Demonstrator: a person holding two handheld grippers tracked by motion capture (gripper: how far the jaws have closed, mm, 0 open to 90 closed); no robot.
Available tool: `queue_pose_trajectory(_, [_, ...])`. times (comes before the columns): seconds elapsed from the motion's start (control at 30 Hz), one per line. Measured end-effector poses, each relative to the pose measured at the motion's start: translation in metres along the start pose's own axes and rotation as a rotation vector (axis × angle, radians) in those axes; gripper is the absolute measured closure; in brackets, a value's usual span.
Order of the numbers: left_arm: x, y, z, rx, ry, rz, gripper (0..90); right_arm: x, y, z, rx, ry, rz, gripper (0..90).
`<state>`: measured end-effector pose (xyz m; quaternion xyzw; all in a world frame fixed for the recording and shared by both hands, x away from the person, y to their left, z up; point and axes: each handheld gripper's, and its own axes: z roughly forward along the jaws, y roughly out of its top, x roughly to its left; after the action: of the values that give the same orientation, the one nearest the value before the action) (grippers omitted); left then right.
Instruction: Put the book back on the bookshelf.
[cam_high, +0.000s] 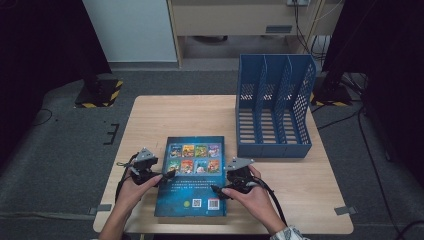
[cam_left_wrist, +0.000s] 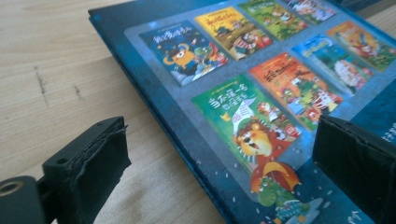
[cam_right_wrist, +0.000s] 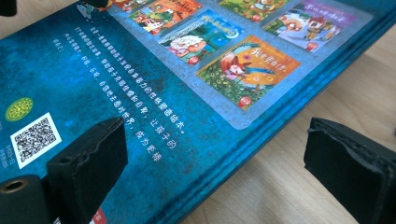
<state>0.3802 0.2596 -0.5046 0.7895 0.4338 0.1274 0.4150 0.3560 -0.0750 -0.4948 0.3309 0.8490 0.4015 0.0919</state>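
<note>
Table (cam_high: 300, 175): light wood, squarish, bearing all items below.

File rack (cam_high: 274, 107): blue plastic, perforated dividers, three upright slots; stands at the far right of the table, well apart from the book.

Book (cam_high: 192, 175): blue hardcover, lying flat near the front edge, left of centre. Long axis runs front to back; printed text reads upright from the person's side, barcode end nearest the person.

Left hand (cam_high: 136, 187): enters from the bottom, forearm angled inward. Left gripper (cam_high: 170, 174): aimed rightward at the book's left edge; jaws spread wide, straddling that edge, one over the table, one over the cover.

Right hand (cam_high: 252, 195): mirrors the left. Right gripper (cam_high: 216, 189): aimed leftward at the book's right edge; jaws wide apart, straddling it, gripping nothing.
</note>
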Motion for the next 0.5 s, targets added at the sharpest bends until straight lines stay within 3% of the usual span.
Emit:
queue_pose_trajectory(0.37, [-0.001, -0.002, 0.007, 0.032, -0.017, -0.008, 1.7, -0.001, -0.002, 0.010, 0.007, 0.026, 0.019, 4.1])
queue_pose_trajectory(0.5, [-0.001, -0.003, 0.009, 0.045, -0.049, -0.028, 0.9, -0.001, -0.002, 0.012, 0.008, 0.036, 0.027, 3.6])
